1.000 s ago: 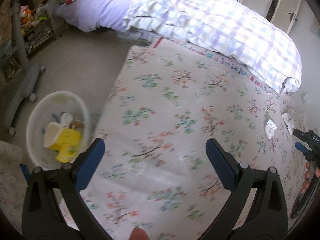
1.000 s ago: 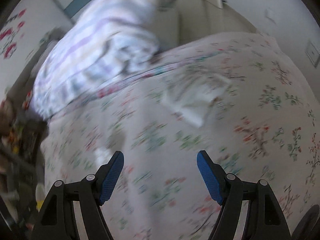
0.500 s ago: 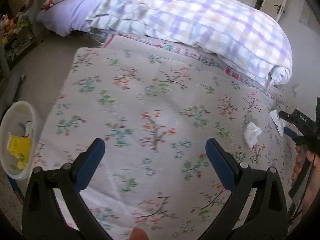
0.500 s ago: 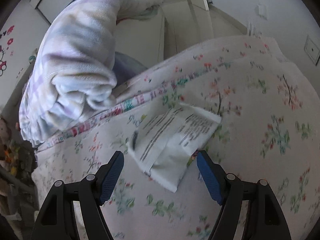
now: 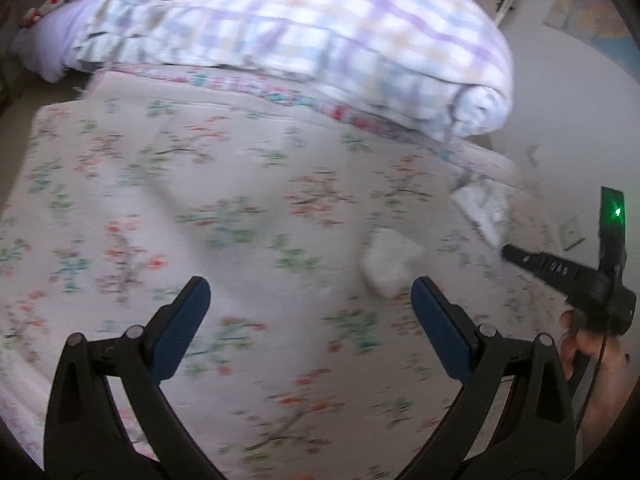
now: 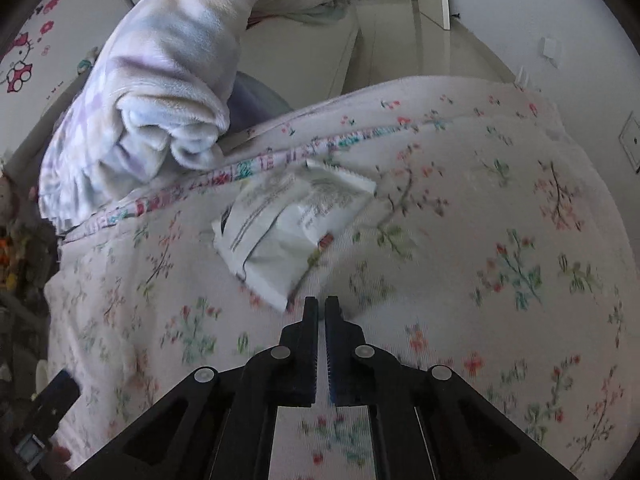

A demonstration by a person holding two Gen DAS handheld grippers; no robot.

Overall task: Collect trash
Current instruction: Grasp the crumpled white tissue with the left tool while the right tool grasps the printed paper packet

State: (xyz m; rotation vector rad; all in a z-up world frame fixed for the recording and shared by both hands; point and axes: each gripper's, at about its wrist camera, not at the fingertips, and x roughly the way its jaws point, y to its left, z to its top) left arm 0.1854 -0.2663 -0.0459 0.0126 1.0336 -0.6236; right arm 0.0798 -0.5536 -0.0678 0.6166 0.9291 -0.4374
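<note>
Bed: a mattress under a pale floral sheet [image 5: 224, 184] fills most of both views; the sheet carries red and green sprigs and a patterned band along its far edge.
Blanket: a thick rolled blanket [image 5: 304, 40] in lilac, yellow and white checks lies across the far side of the bed, its rolled end toward the right in the left wrist view.
Wrapper: a white printed plastic wrapper [image 6: 292, 224], creased and partly folded, lies flat on the sheet near the patterned band, just beyond the right gripper's tips.
Tissue: 1 crumpled white tissue [image 5: 390, 260] sits on the sheet just beyond the right-hand finger of the left gripper, blurred.
Left gripper: the left gripper [image 5: 310, 312] hovers over the sheet with its blue-padded fingers spread wide and nothing between them.
Right gripper: the right gripper [image 6: 321, 312] has its 2 fingers pressed together with only a sliver of gap; its tips are just beside the wrapper's near corner, and whether they pinch that corner cannot be told.
</note>
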